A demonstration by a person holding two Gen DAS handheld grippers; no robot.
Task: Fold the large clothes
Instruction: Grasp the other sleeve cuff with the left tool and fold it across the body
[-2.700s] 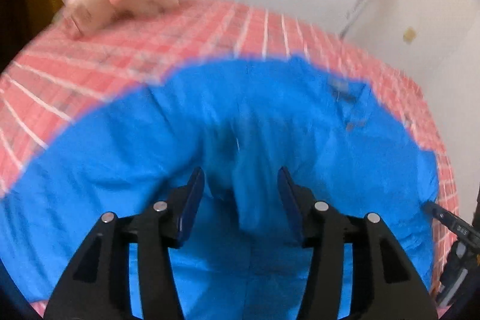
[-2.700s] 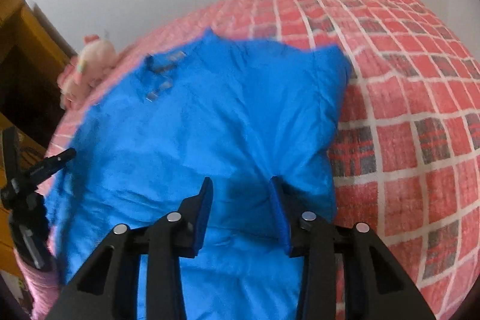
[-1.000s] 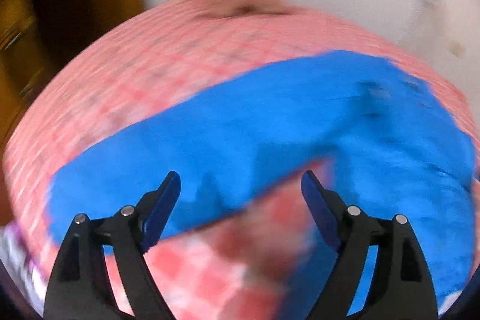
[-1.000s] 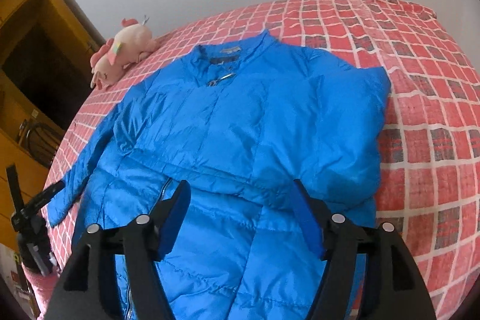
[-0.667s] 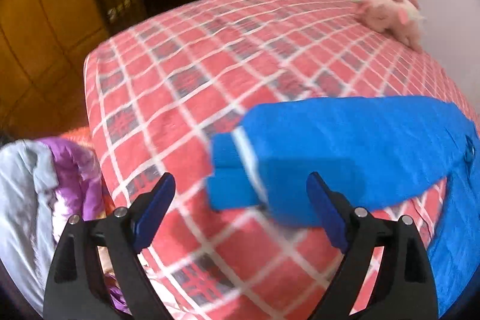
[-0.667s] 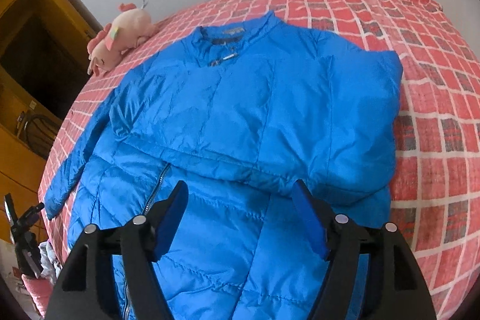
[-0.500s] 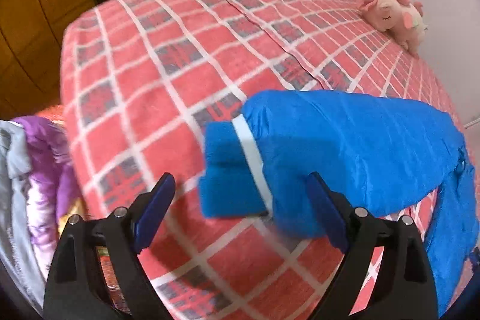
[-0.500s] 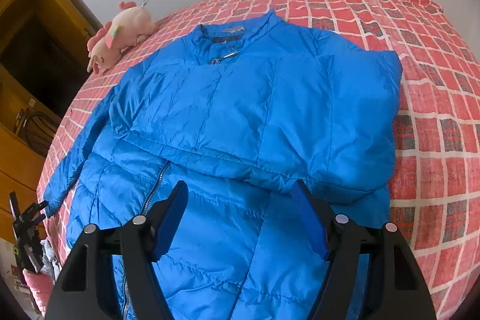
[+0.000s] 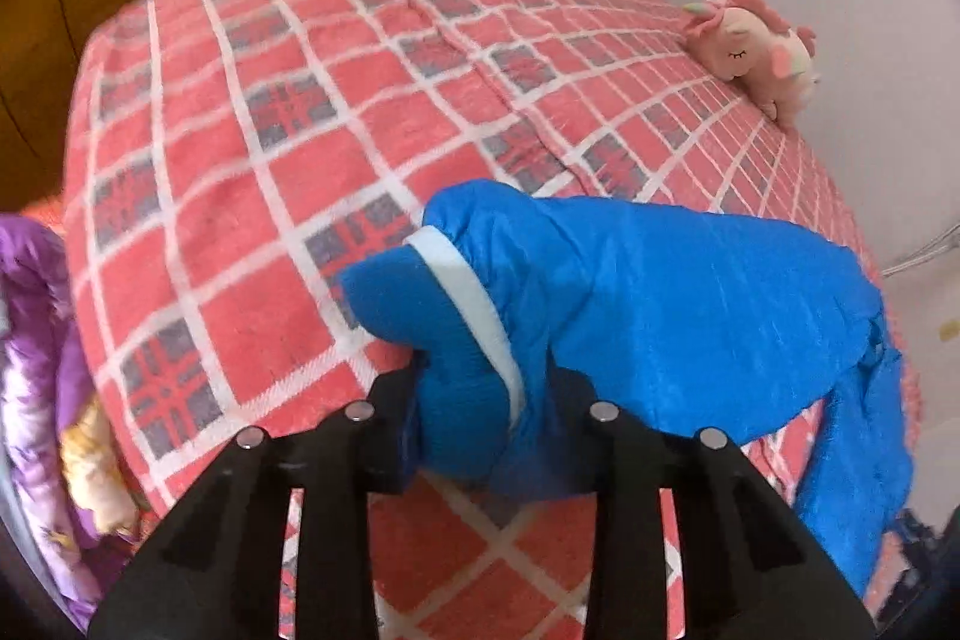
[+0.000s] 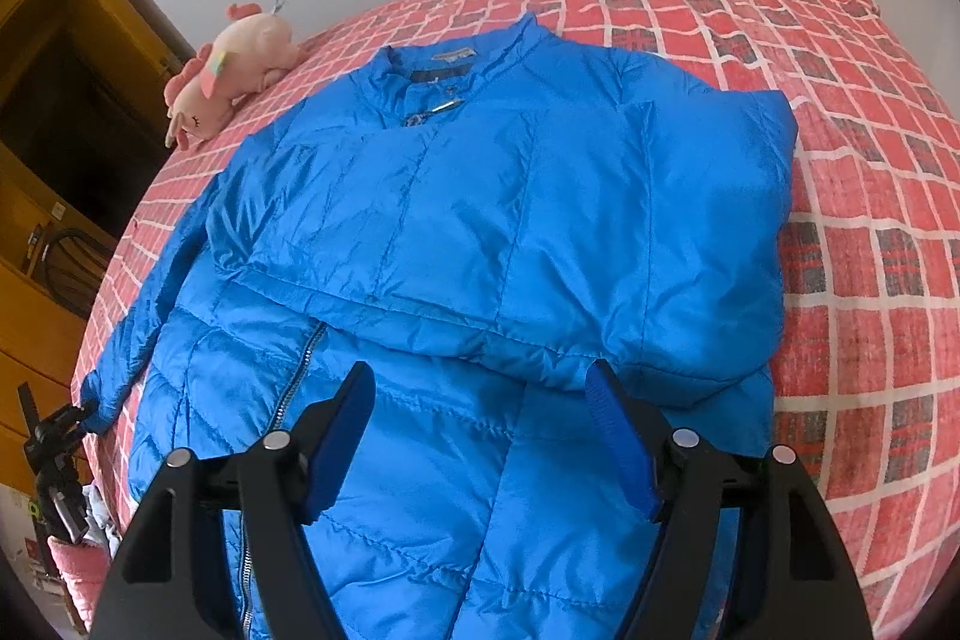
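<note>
Blue jacket point(image 10: 480, 232) collar toward wall, lengthwise

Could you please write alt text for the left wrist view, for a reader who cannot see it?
The left tongs have just closed on the cuff of a blue jacket sleeve lying on a red checked bedspread. A pink plush toy lies by the far wall.
</note>
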